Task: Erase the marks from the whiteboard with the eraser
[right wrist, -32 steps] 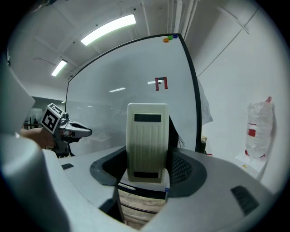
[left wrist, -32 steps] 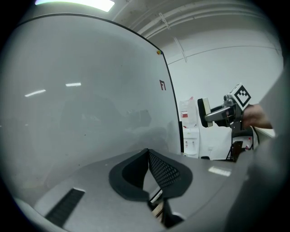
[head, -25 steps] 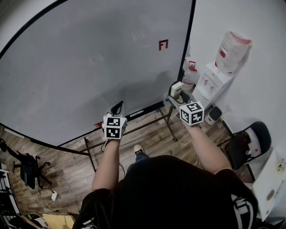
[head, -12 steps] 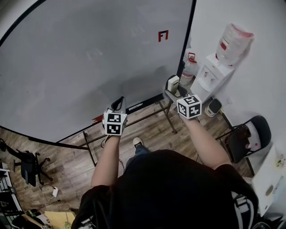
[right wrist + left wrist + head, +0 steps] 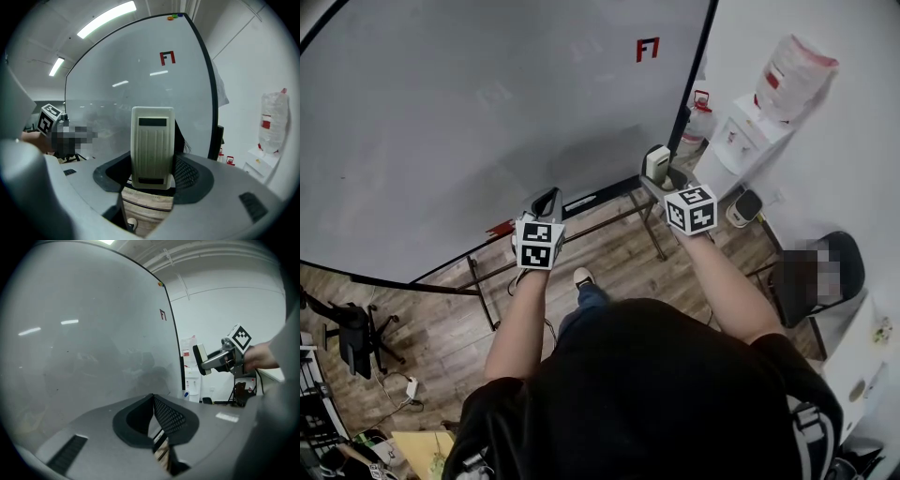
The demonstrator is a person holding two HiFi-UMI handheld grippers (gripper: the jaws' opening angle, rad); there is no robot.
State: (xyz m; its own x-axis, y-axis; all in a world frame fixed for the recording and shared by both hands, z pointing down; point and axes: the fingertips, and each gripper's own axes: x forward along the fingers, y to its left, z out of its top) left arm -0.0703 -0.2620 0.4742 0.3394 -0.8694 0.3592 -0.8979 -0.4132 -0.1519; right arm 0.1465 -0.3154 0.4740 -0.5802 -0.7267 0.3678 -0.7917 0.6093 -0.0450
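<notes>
Right gripper [image 5: 664, 180] is clamping the eraser [image 5: 152, 147], apparently off the whiteboard [image 5: 469, 112]. Red mark [image 5: 647, 49] is still awaiting wiping. Left gripper [image 5: 547, 202] is idling, jaws together, empty.

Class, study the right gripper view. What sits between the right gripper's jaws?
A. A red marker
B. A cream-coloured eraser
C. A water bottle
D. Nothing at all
B: in the right gripper view the right gripper is closed on the cream, ribbed eraser, which stands upright between its jaws in front of the whiteboard.
</notes>
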